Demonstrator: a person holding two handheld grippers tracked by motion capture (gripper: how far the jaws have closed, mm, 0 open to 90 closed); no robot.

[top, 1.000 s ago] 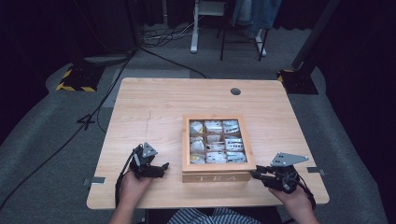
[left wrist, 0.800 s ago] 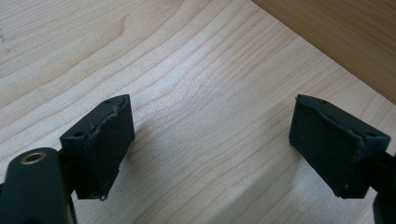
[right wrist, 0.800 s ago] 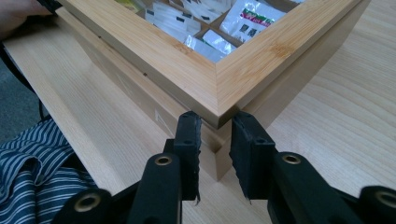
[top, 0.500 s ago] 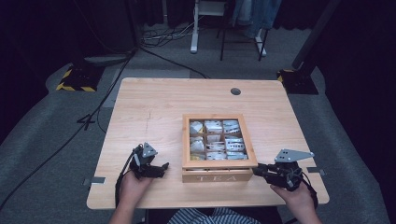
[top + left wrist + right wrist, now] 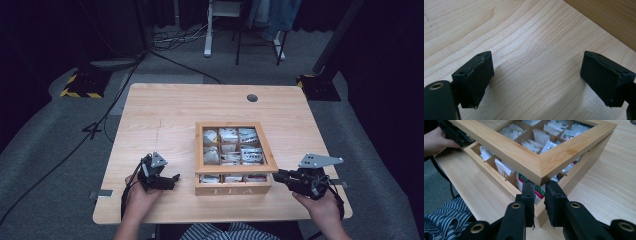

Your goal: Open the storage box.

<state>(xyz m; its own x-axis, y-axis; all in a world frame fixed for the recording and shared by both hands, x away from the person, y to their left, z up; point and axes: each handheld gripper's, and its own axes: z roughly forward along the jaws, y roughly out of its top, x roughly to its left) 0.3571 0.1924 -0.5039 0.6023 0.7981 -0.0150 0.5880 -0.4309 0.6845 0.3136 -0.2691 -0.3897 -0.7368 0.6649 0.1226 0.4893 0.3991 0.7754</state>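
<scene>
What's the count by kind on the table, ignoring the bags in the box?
Tea box: 1
Grippers: 2 (left gripper, right gripper)
Total: 3

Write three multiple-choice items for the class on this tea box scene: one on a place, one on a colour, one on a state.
1. Where is the left tool?
A. Over the table, left of the tea box
B. Inside the tea box
C. At the table's far edge

2. What colour are the left tool's pads?
A. Grey
B. Black
C. Orange

3. How is the lid?
A. Shut flat
B. Lying on the table
C. Raised at the front

Answers:
1 A, the high view shows the left tool beside the tea box over the table.
2 B, its pads are black.
3 C, the right gripper view shows the lid clear of the box rim.
</scene>
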